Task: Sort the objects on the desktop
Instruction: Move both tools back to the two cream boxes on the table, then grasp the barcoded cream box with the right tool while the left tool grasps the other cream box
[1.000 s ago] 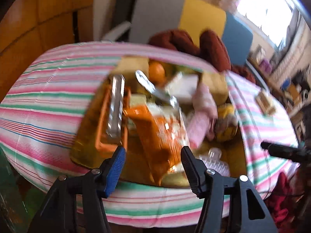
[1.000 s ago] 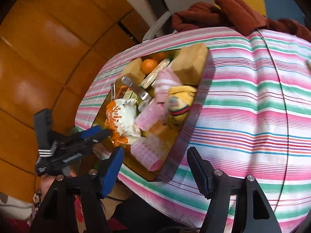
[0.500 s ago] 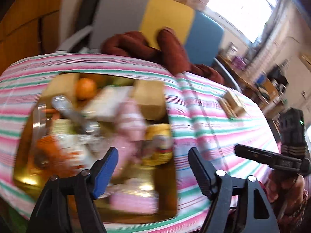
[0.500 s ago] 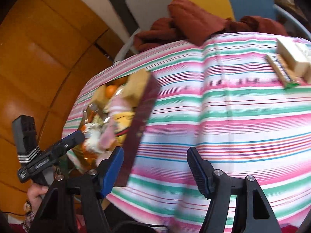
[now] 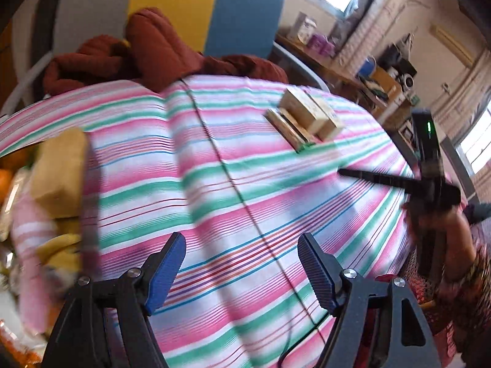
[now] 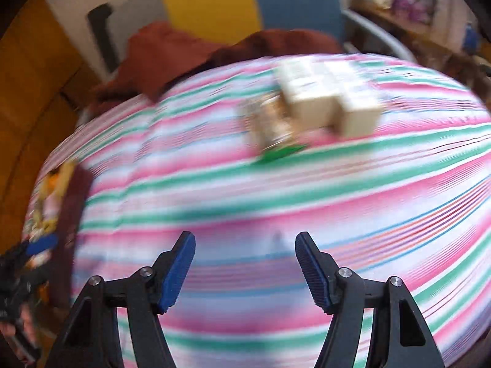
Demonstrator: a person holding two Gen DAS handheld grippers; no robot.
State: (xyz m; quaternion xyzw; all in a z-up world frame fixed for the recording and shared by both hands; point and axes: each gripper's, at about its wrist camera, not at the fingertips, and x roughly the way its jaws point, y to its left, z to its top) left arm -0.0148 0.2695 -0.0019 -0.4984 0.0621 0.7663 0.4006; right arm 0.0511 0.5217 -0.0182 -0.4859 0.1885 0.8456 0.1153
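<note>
Between the blue-padded jaws of the left gripper (image 5: pixel 241 263), which stand wide apart and hold nothing, lies only the striped cloth (image 5: pixel 233 184) that covers the tabletop, banded in pink, green, white and blue. A thin dark cable (image 5: pixel 233 181) runs across the cloth from the far edge toward the camera, passing between the jaws. To the left, at the edge of the view, a tray (image 5: pixel 89 202) is crowded with desktop objects: a tan block (image 5: pixel 58 171), something pink-and-white striped (image 5: pixel 29 239), a yellow item (image 5: pixel 59 247) and an orange fruit (image 5: pixel 7 178), all blurred. Further out on the right side of the cloth, well apart from the tray, sit pale cream boxes (image 5: pixel 310 112) beside a flatter box with a green edge (image 5: pixel 287 130). At the far right a person's hand holds the right gripper (image 5: pixel 396 181), its dark finger reaching out over the cloth. Beyond the tabletop are a heap of rust-brown fabric (image 5: pixel 147 52) and a grey, yellow and blue panel (image 5: pixel 196 9).

In the right wrist view, heavily blurred, the right gripper (image 6: pixel 245 256) also has its jaws wide apart and empty, above bare striped cloth (image 6: pixel 276 199). The cream boxes (image 6: pixel 325 98) and the flat box with its green edge (image 6: pixel 270 125) sit ahead, toward the far side. The tray (image 6: pixel 72 211) shows at the left edge, with the left gripper (image 6: pixel 33 251) just in front of it.
</note>
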